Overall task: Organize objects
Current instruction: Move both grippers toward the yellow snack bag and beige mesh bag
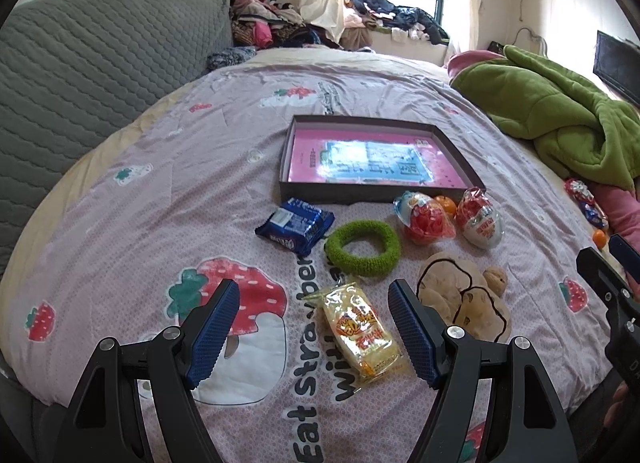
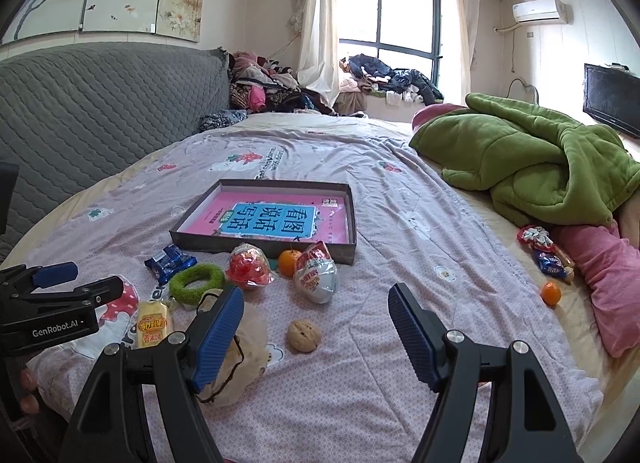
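On the bed, one shallow dark box lies open with a single pink book flat inside it. Near its front edge sits a loose cluster: one blue snack packet, one green fuzzy ring, two wrapped toy eggs, the red one left of the white one, and one orange between them against the box wall. Nearer lie one yellow snack packet, one beige plush and one walnut (touching the plush in the left view).

The left gripper hovers with jaws spread wide on either side of the yellow packet, gripping nothing. The right gripper is likewise spread and empty, the walnut lying between its fingers.

Far right, by the green blanket, lie a second orange and two more wrapped snacks.
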Tool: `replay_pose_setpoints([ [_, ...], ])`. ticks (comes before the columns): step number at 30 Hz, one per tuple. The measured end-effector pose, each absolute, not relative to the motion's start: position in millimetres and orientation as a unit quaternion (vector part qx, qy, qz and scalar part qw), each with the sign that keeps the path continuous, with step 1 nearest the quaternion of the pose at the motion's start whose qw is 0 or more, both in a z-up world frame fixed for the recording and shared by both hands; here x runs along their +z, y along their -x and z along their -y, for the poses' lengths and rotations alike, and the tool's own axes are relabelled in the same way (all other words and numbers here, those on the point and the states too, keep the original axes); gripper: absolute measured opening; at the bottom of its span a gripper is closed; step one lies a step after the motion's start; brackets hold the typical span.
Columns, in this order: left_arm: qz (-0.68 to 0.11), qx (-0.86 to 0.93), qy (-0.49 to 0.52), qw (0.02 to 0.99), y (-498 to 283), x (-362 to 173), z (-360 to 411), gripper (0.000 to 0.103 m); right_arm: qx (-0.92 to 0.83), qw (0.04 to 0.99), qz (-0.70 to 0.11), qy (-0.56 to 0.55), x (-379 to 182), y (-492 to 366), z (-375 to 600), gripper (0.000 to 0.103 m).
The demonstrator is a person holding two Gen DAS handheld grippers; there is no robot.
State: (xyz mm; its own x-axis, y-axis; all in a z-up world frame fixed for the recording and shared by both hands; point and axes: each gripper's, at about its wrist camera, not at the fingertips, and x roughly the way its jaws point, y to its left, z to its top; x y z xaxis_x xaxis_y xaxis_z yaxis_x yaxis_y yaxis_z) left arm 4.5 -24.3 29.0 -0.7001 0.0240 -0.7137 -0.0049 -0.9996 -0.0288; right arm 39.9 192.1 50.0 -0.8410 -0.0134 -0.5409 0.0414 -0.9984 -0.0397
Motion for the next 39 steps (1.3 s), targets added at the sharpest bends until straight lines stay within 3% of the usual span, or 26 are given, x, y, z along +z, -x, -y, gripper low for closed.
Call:
replay_pose_setpoints([
  [39, 0.040, 0.871, 0.490, 0.010, 46.7, -45.1, 9.4, 0.078, -0.920, 0.069, -0.060, -0.381, -24.8, -2.0, -146.2, 0.074],
])
